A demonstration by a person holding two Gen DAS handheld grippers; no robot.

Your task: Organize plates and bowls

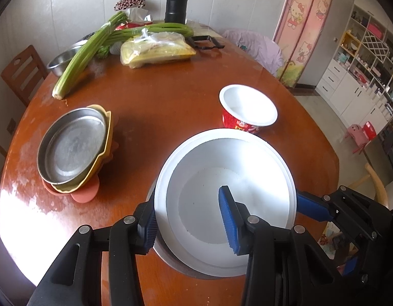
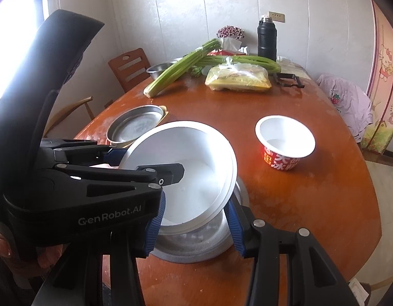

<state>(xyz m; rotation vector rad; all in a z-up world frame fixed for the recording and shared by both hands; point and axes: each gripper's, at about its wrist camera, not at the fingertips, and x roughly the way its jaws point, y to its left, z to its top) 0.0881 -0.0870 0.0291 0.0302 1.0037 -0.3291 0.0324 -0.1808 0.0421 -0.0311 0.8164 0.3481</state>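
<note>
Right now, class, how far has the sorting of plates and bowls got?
Done: a steel plate sits nested on the yellow dish. In hand: both grippers, left gripper and right gripper, grip the white bowl over a metal dish. Left: the red paper bowl stands alone.

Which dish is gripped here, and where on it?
The white bowl: left gripper and right gripper both clamp its rim on opposite sides, above a metal dish.

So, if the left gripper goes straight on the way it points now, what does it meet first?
The left gripper already grips the white bowl by its rim. Beyond the bowl's far rim, the red instant-noodle cup looks first in line, though depth is unclear.
</note>
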